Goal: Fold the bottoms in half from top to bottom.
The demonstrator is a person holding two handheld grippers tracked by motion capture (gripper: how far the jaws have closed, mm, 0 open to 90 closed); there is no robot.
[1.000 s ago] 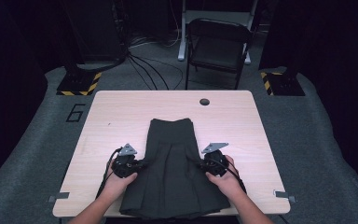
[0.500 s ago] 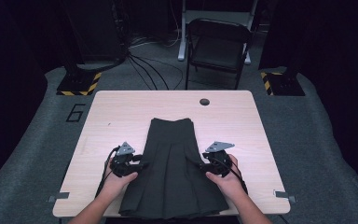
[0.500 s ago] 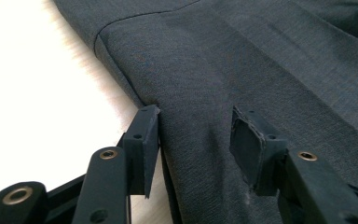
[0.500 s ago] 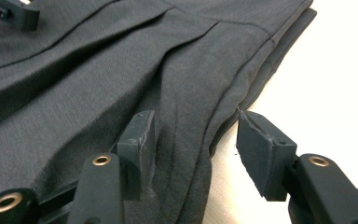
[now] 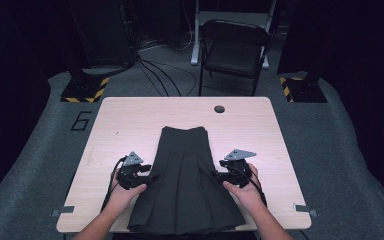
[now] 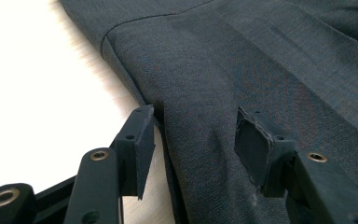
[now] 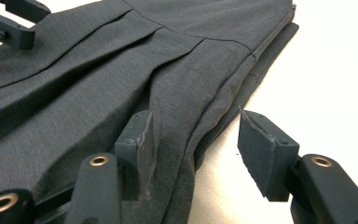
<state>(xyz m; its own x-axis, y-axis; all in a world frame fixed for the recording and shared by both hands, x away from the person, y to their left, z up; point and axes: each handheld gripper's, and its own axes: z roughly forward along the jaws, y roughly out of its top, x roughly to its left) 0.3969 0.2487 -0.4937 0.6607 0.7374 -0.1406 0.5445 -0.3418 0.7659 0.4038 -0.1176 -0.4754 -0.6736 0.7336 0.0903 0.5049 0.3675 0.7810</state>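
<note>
- On the table (image 5: 130, 115), the skirt (image 5: 185, 175) lies flat: soft, light, floppy cloth.
- Best hold: its side hems.
- Left gripper (image 6: 193, 135) and right gripper (image 7: 193, 140) have just been opening; each straddles an edge, unpinched.

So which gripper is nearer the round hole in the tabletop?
Right. The right gripper sits at the skirt's right edge, diagonally below the hole; the left gripper is across the skirt, farther off.
</note>
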